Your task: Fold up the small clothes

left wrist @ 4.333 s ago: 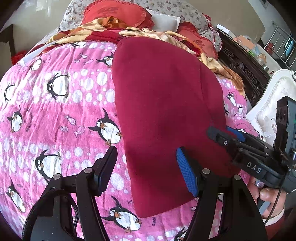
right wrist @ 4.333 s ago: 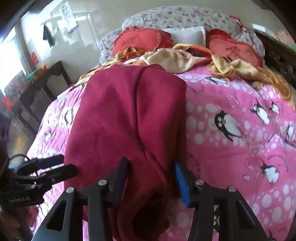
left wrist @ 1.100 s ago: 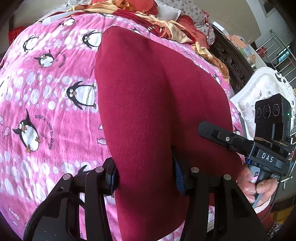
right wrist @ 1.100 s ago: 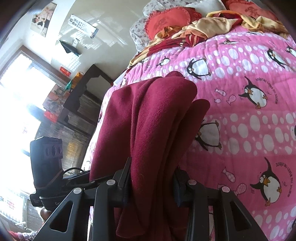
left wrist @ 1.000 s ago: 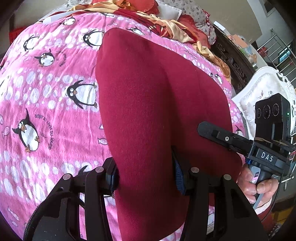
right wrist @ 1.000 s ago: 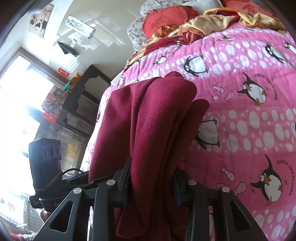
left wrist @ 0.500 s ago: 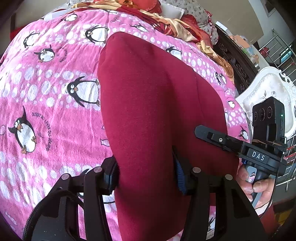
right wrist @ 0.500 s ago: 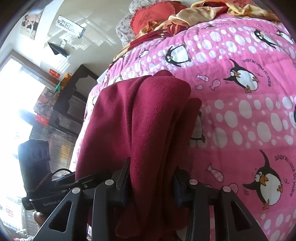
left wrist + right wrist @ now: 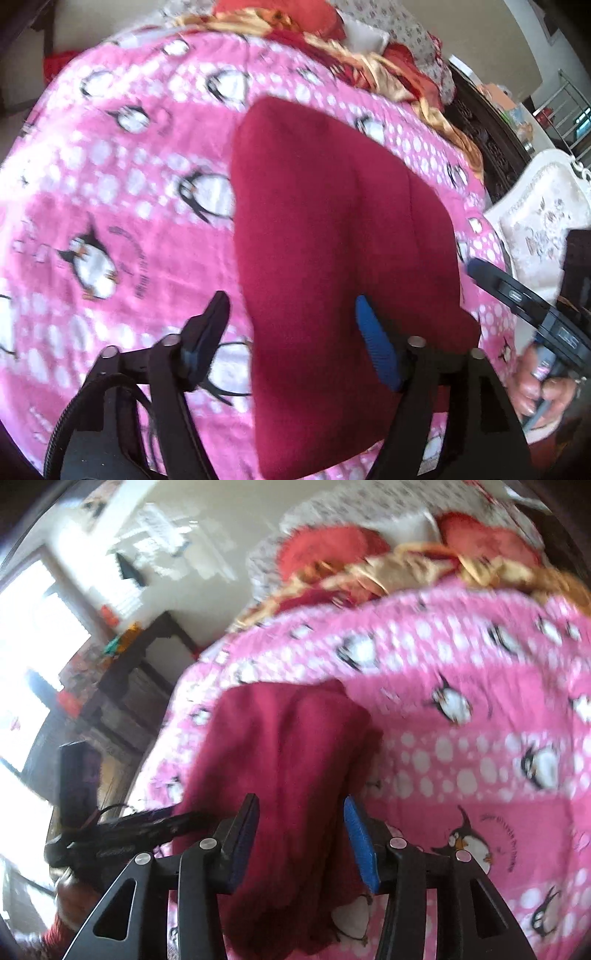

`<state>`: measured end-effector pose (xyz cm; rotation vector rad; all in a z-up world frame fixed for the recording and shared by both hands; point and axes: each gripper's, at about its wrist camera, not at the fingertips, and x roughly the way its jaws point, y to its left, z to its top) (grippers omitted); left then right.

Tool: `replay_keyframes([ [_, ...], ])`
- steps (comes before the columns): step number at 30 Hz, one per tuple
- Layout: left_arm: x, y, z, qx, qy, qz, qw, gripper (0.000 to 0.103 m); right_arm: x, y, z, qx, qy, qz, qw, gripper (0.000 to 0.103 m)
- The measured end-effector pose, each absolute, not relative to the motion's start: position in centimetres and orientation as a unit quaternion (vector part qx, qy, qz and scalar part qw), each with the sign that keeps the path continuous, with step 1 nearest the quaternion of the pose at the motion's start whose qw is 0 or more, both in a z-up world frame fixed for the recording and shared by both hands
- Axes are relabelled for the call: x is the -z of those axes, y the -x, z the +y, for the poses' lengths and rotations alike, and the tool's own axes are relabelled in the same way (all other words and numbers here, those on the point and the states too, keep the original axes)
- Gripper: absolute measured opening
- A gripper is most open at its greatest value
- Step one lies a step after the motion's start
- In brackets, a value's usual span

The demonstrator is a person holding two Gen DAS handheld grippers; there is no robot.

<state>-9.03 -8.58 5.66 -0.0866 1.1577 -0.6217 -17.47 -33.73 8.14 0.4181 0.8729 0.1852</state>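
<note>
You can read almost nothing here. The pink fleece bedspread with white dots and penguins (image 9: 110, 192) carries curved dark lettering beside a penguin (image 9: 142, 269) in the left wrist view and beside another (image 9: 498, 843) in the right wrist view, but blur leaves both lines illegible. The white sheet on the wall (image 9: 159, 528) shows only smeared marks.

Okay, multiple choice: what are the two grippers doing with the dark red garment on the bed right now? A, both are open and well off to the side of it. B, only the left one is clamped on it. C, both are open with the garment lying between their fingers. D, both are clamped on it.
C: the left gripper and the right gripper both show a wide gap between their fingers, with the dark red garment lying loose on the penguin blanket in that gap.
</note>
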Motion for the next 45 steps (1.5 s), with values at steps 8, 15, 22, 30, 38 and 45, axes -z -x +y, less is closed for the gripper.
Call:
replay_keyframes([
  [8, -6.3, 9.2, -8.3, 0.257, 0.015, 0.519, 0.815, 0.08, -9.0, 18.8, -28.1, -0.161, -0.094, 0.423, 0.887, 0.037],
  [15, -5.1, 9.9, -9.2, 0.249, -0.003, 0.508, 0.825, 0.08, -3.9, 18.1, -28.5, -0.108, -0.061, 0.486, 0.865, 0.032],
  [22, -5.6, 10.2, -10.1, 0.228, -0.034, 0.493, 0.839, 0.08, -5.7, 18.0, -29.0, -0.115, -0.074, 0.474, 0.87, 0.032],
  [30, -7.1, 10.2, -10.4, 0.195, -0.068, 0.464, 0.861, 0.08, -7.8, 13.4, -29.2, -0.056, -0.064, 0.436, 0.896, 0.032],
  [38, -6.4, 9.5, -10.6, 0.189, -0.064, 0.47, 0.86, 0.08, -3.6, 9.1, -29.3, -0.017, -0.074, 0.481, 0.873, 0.032],
  [45, -5.8, 8.9, -11.3, 0.193, -0.065, 0.475, 0.856, 0.08, -2.7, 8.4, -30.1, -0.023, -0.091, 0.484, 0.87, 0.033],
])
